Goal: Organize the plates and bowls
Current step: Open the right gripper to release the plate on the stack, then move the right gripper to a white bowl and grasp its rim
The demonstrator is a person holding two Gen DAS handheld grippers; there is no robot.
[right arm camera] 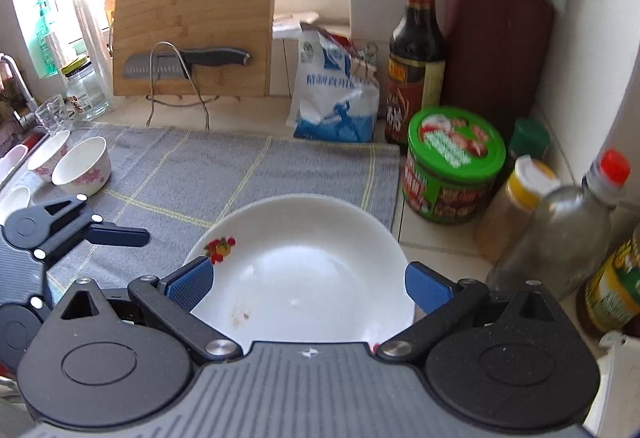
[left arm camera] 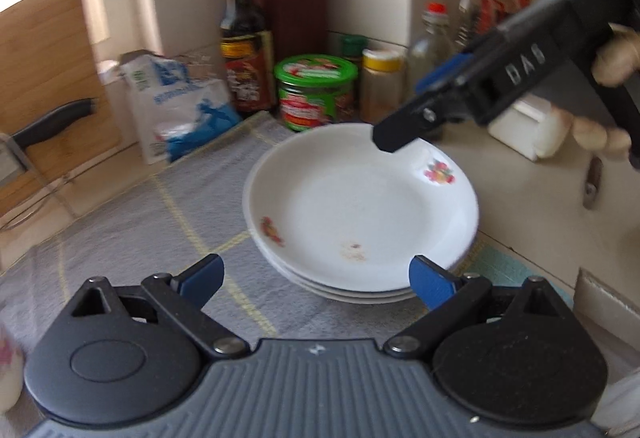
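Plates: a stack of white floral plates (left arm camera: 360, 214) is seen on the grey checked cloth (left arm camera: 168, 222), near the cloth's right end, just in front of a green-lidded tub (left arm camera: 316, 94) and a dark sauce bottle (left arm camera: 244, 50).

Stack state: the plates are nested one inside another, rims level; three rims are counted in the left wrist view, though blur makes the count uncertain.

Bowls: two small pink-patterned bowls (right arm camera: 76, 162) are seen at the far left end of the cloth, well apart from the stack; further white rims beside them are cut off by the frame edge.

Left gripper (left arm camera: 316, 278): its jaws are spread wide with nothing between them; the stack lies just ahead and slightly to its right.

Right gripper (right arm camera: 308, 282): its jaws are also spread, hovering above the near rim of the top plate; the pads are not seen pressing on the rim, so no grip is judged.

Deciding relation: the plates are round, so no long axis is offered; the stack sits directly under and ahead of the right gripper.

Nearer hand: the bowls are judged nearer to the left gripper, the plates to the right.
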